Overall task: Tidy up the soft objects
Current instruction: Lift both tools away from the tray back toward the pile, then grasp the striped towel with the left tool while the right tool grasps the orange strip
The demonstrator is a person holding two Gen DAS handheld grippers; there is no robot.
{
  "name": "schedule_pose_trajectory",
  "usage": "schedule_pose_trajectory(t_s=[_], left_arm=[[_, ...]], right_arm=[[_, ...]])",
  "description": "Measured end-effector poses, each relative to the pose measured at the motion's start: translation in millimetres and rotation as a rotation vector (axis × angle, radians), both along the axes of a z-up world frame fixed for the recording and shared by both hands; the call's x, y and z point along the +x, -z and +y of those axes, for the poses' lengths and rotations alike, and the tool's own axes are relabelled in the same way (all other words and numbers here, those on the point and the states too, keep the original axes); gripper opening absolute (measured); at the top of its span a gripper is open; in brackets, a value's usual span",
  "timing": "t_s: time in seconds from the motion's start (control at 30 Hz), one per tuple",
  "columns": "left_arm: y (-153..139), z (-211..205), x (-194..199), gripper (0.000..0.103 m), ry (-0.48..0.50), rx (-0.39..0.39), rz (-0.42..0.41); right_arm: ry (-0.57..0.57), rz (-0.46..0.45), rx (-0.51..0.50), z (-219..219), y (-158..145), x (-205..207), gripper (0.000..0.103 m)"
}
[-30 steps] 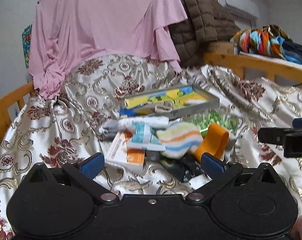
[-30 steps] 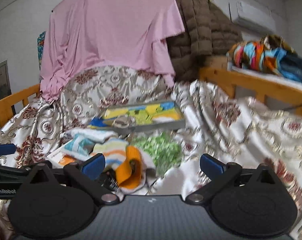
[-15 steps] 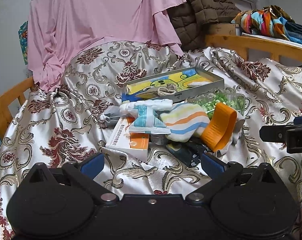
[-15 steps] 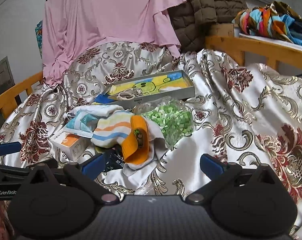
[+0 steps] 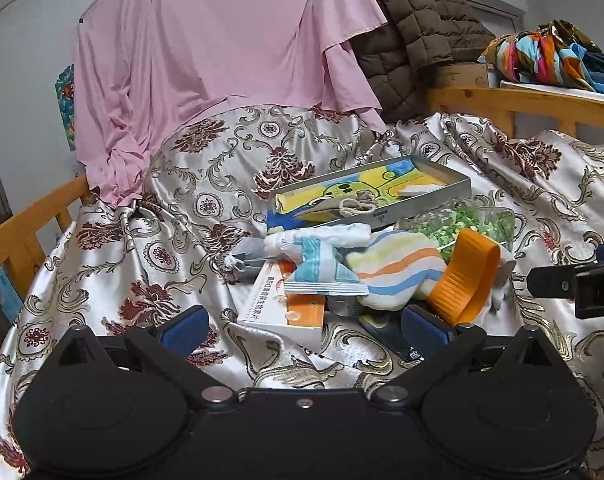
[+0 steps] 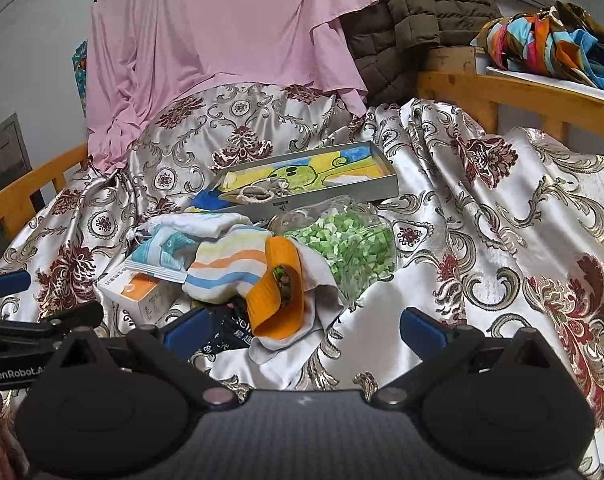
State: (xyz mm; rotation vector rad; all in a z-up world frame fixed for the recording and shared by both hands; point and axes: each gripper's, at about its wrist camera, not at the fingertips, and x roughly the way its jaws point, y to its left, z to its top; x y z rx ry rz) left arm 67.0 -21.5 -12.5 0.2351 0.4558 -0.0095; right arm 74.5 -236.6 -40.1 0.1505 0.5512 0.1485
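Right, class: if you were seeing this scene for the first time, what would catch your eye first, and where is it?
First, the jumble at the centre of the patterned satin cover: a bright orange slipper leaning against a striped sock, with a clear bag of green pieces just behind it. Behind the pile lies a shallow grey tray lined with a yellow cartoon picture. A large pink cloth hangs across the back.

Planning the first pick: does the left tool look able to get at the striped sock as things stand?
Probably yes. The left tool is open, and the striped sock lies atop the pile ahead; only a blue-white packet overlaps its left edge.
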Motion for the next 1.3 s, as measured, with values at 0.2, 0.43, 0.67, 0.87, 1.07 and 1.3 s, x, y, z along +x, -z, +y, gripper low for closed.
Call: schedule_pose_trajectory(t_s=[0.2,0.43,0.67,0.87,1.07,1.3], left_arm=[[0,3,6,0.102,-0.003,-0.017,-0.009],[-3,6,7,0.102,0.001,-0.052,-0.043],[-2,2,21,0.102,0.051,-0.043,-0.035],[-1,5,41,0.102,0.091,-0.067,-0.056],[0,10,65,0.102,0.123,-0.106,-0.057],[5,1,97,0.102,0.27,-0.133,-0.041]], right_arm=[[-0.018,-0.008,-0.017,1,3,9,0.103],[-0.031,-0.045,0.003,-2,9,11,0.103],[-0.048,-0.063,-0.03,3,8,14,0.103],[-0.123,-0.119,-0.178,18,5,28,0.103],[-0.16,-0.154,-0.277,25,13,50,0.103],[-0.159,-0.191,-0.346,26,28,61,0.097]])
